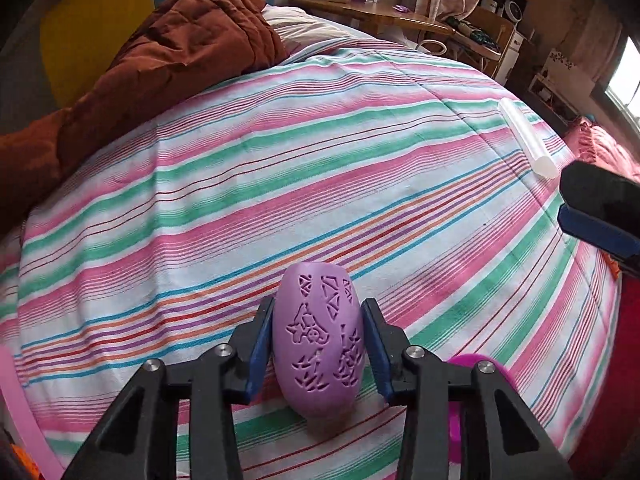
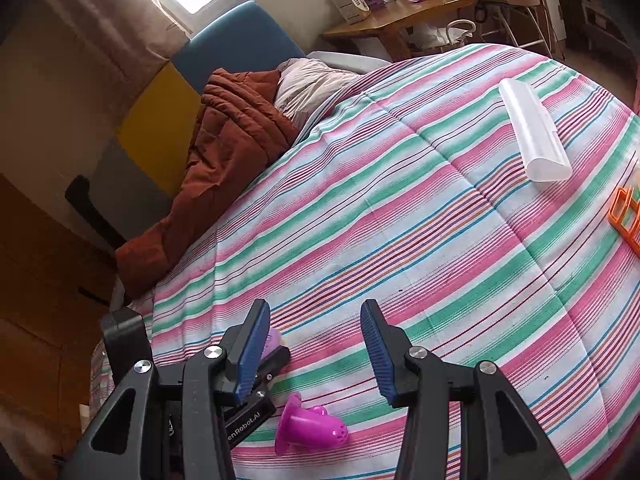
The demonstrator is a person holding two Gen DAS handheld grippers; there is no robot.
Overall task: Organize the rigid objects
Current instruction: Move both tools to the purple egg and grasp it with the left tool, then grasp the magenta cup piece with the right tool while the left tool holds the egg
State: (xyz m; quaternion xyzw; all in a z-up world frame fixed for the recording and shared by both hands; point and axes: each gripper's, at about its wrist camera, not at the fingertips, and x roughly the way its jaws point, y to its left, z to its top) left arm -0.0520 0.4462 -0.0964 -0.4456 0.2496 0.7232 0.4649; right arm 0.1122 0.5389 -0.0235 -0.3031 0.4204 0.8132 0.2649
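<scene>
A lilac egg-shaped shell (image 1: 318, 344) with cut-out patterns lies on the striped bedspread (image 1: 280, 184). My left gripper (image 1: 319, 308) is shut on it, one blue pad against each side. In the right wrist view a sliver of the shell (image 2: 274, 340) shows behind my right gripper's left finger. My right gripper (image 2: 314, 320) hangs open over the bedspread (image 2: 400, 220), with nothing between its fingers. A magenta plastic piece (image 2: 310, 426) lies on the cloth just below it. One finger (image 1: 592, 224) of the right gripper shows at the right edge of the left wrist view.
A translucent white case (image 2: 534, 136) lies toward the far right of the bed. An orange frame-like piece (image 2: 628, 216) sits at the right edge. A rumpled brown quilt (image 1: 160, 60) covers the far left. A wooden table (image 2: 400, 12) with boxes stands beyond the bed.
</scene>
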